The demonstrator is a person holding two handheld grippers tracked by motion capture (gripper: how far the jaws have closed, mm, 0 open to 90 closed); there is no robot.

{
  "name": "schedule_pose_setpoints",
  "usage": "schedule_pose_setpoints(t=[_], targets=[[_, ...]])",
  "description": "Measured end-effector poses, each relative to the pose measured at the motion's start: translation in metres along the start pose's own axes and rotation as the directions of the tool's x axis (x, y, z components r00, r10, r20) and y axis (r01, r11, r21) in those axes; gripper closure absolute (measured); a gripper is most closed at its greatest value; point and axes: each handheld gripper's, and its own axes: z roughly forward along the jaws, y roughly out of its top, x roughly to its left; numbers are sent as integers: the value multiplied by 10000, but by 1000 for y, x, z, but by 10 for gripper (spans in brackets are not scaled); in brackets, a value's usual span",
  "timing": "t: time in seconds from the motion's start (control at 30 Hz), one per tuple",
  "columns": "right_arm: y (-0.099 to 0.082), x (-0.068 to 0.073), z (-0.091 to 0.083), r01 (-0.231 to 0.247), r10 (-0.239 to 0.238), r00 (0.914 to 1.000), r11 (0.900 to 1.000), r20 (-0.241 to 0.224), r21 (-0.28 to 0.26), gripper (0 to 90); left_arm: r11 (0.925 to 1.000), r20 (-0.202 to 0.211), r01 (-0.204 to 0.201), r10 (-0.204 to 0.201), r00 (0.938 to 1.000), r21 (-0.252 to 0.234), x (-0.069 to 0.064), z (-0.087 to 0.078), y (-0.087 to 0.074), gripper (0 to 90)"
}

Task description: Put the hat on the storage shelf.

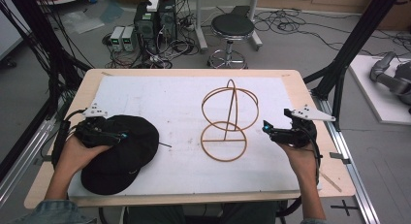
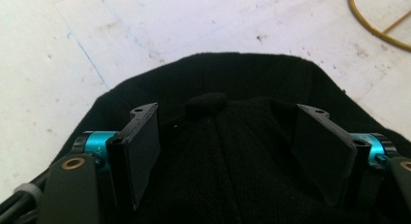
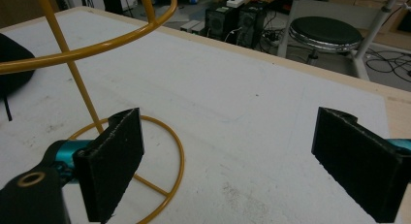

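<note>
The cap (image 2: 228, 151) is judged soft and light; its crown is straddled by the wide-open left fingers (image 2: 145, 146), not yet pinched. The right gripper (image 3: 242, 156) is open, empty.

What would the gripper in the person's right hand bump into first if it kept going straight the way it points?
Probably the wire stand. In the high view the right gripper points toward it, jaws open and empty. In its own view the stand's base ring lies off to one side, so it might slide past over bare white mat.
</note>
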Motion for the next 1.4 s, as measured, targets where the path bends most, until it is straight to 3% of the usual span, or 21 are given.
schedule_pose_setpoints(t=[0.37, 0.5, 0.53, 0.67, 0.9, 1.13, 1.4], targets=[[0, 0, 0, -2, 2, 10000, 10000, -11, -22, 111, 9982, -21, 221, -220, 9998, 558, 3, 3, -2, 442], [0, 0, 0, -9, 9, 10000, 10000, -32, -50, 111, 9985, -66, 285, -282, 9996, 476, 3, 2, -3, 529], [1, 0, 0, -33, 33, 10000, 10000, -14, -35, 111, 9985, -76, 225, -222, 9997, 503, 3, 1, -3, 592], [1, 0, -1, -14, 14, 10000, 10000, 9, -40, 111, 9983, -186, 357, -349, 9992, 465, 3, 0, -3, 653], [1, 0, 0, -5, 5, 10000, 10000, -24, -57, 111, 9989, -100, 432, -434, 9990, -193, 1, -9, 1, 729], [1, 0, -1, -42, 41, 10000, 10000, -44, -62, 112, 9970, -133, -235, 226, 9997, -739, -4, -18, 6, 787], [2, 0, -2, -118, 117, 9999, 9999, -114, -119, 111, 9926, 165, -138, 159, 9997, -1203, -1, -25, 7, 792]])
